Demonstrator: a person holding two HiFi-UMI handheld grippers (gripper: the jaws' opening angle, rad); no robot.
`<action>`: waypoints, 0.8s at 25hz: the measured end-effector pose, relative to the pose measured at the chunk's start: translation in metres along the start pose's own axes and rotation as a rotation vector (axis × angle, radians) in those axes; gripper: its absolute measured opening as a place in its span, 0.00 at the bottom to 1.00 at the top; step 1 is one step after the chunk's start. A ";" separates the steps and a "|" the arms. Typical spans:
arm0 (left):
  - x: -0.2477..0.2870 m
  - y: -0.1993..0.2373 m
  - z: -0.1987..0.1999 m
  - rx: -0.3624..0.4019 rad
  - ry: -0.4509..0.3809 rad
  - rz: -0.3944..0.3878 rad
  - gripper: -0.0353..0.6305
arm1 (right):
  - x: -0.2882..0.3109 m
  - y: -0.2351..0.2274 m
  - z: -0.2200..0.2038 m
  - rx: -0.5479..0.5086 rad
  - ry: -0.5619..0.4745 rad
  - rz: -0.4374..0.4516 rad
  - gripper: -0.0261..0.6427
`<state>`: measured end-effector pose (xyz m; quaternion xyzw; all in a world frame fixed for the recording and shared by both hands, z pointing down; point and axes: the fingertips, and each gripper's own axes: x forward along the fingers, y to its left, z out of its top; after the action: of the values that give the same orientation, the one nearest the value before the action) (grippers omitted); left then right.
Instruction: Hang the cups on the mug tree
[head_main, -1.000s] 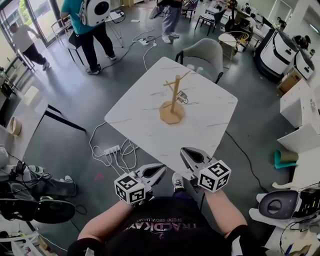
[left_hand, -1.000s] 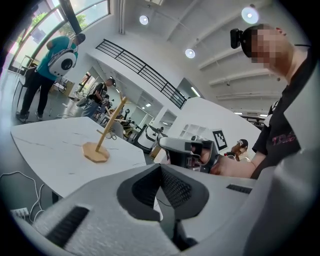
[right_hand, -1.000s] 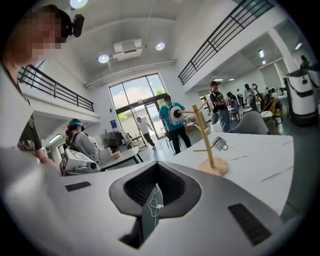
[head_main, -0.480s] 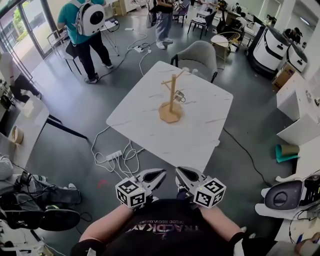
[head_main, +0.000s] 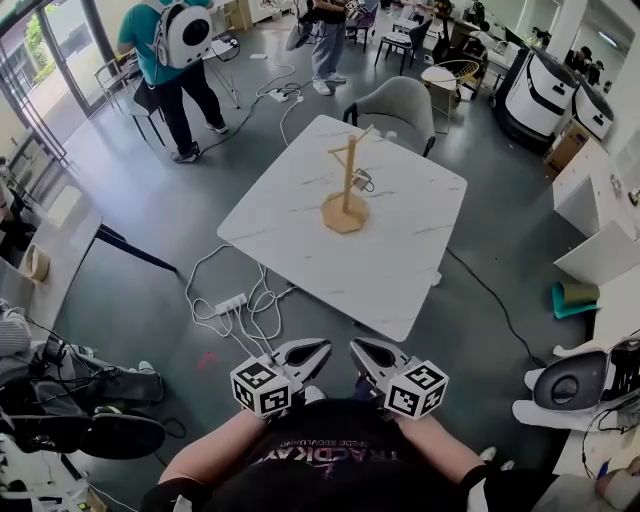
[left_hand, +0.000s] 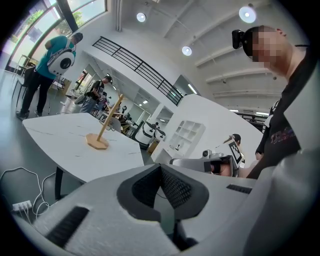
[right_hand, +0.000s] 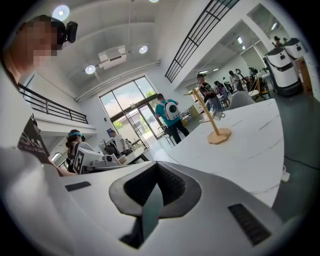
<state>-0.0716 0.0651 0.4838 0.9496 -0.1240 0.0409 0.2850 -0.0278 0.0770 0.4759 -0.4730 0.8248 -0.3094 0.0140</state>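
Note:
A wooden mug tree (head_main: 346, 190) stands on the white marble table (head_main: 400, 270), well ahead of me. A small clear cup (head_main: 362, 182) hangs from one of its lower pegs. Both grippers are held low near my body, short of the table's near corner. My left gripper (head_main: 316, 349) and right gripper (head_main: 361, 349) point forward side by side, each shut with nothing in it. The left gripper view shows the mug tree (left_hand: 102, 131) far off beyond shut jaws (left_hand: 161, 166). In the right gripper view the mug tree (right_hand: 212, 117) also stands far beyond the shut jaws (right_hand: 159, 165).
A grey chair (head_main: 400, 105) stands at the table's far side. A power strip with white cables (head_main: 232, 302) lies on the floor left of the table. People (head_main: 175, 50) stand at the back. White cabinets (head_main: 600, 220) line the right.
The table sits a little farther from me than before. My right gripper has drawn down and in beside the left. Both jaws stay shut.

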 end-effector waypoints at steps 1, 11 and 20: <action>-0.002 -0.001 -0.002 -0.001 0.002 -0.002 0.05 | -0.001 0.002 -0.003 0.001 0.001 -0.001 0.06; -0.009 -0.013 -0.010 0.006 0.007 -0.022 0.05 | -0.008 0.013 -0.015 -0.007 0.009 -0.002 0.06; -0.004 -0.018 -0.005 0.021 -0.002 -0.027 0.05 | -0.013 0.013 -0.009 -0.027 0.003 -0.004 0.06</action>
<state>-0.0710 0.0836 0.4781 0.9541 -0.1111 0.0376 0.2755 -0.0334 0.0964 0.4726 -0.4741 0.8281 -0.2989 0.0057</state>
